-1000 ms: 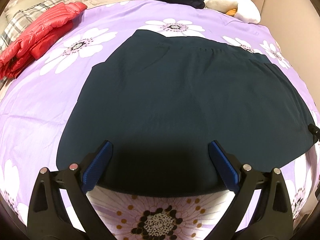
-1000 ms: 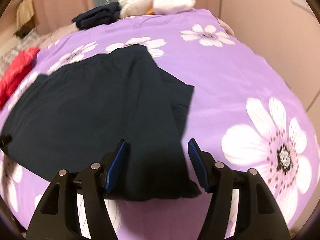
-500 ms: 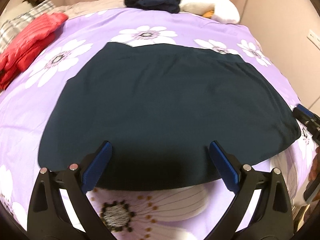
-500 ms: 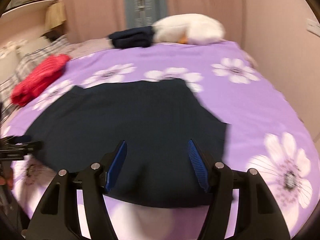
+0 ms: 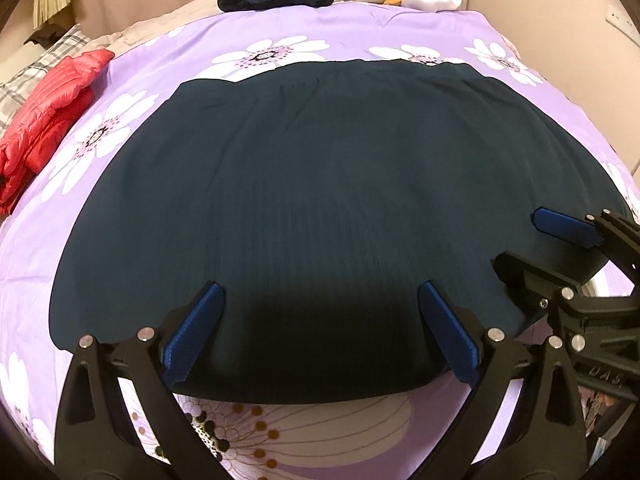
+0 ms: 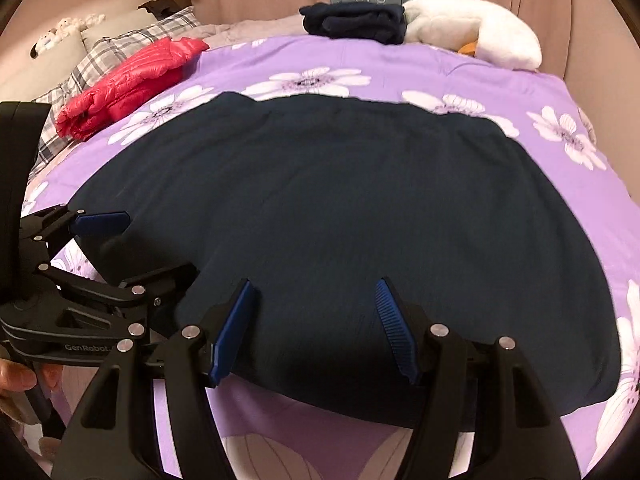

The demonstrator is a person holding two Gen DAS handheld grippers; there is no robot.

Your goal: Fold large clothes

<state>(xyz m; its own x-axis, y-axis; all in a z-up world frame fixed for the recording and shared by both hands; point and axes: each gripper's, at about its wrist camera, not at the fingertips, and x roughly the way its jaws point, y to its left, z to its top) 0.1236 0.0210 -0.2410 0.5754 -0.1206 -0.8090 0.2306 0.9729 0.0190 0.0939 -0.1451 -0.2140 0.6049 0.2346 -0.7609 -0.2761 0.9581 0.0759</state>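
Note:
A large dark navy garment (image 5: 328, 200) lies spread flat on the purple flowered bedspread (image 5: 280, 12); it also shows in the right wrist view (image 6: 340, 208). My left gripper (image 5: 320, 332) is open and empty over the garment's near edge. My right gripper (image 6: 316, 328) is open and empty over the near edge further right. Each gripper shows in the other's view: the right one (image 5: 532, 240) at the garment's right side, the left one (image 6: 140, 244) at its left side, both with jaws apart.
A red puffer jacket (image 6: 128, 80) lies at the left on plaid bedding (image 6: 108, 52). A folded dark garment (image 6: 356, 20) and a white plush toy (image 6: 472, 28) sit at the far end. A wall runs along the right (image 5: 560, 20).
Both grippers moved toward each other along the near edge, so each now shows in the other's view. The garment's folded right part now lies flat. Both stayed open.

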